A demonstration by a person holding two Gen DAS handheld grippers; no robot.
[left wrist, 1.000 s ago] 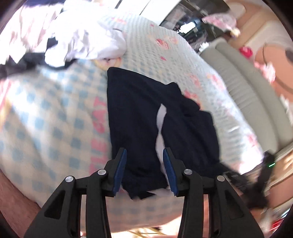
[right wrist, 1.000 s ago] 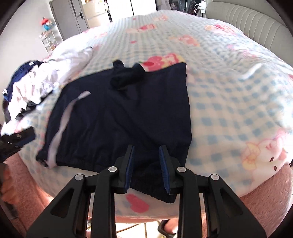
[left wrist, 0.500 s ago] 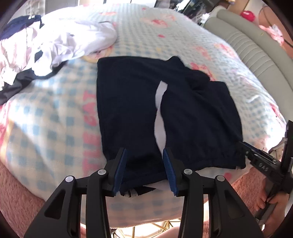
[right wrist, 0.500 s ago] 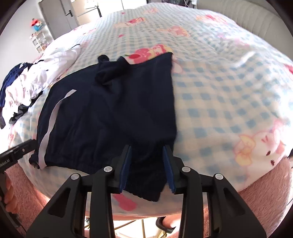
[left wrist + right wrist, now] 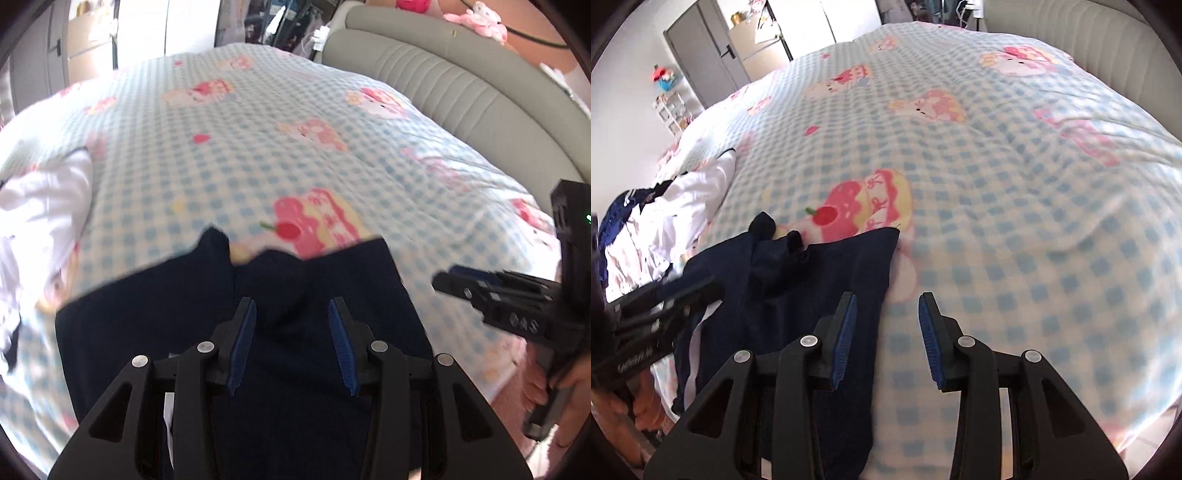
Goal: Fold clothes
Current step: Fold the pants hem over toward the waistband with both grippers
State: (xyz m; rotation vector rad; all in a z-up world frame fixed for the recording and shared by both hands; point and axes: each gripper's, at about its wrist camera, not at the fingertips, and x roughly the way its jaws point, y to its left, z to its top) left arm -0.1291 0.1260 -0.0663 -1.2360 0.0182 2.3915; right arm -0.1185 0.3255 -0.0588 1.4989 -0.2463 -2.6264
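Both the left gripper [image 5: 291, 334] and right gripper [image 5: 886, 332] have jaws apart, empty — grab the navy shorts [image 5: 207, 295] hem corners at 12 o'clock, pull evenly.

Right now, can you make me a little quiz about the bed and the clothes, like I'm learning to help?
1. True or false: the navy shorts lie spread on the checked blanket.
2. Where is the heap of white clothes, seen from the right wrist camera? A) left of the shorts B) right of the shorts C) on top of the shorts
3. Fill in: the right gripper has its fingers apart, and they are pinching ____.

Key: 1 true. 2 A. 3 nothing; the right gripper's fingers have just been opening, and only the shorts' edge and the blanket show beyond the gap. The left gripper is open too.
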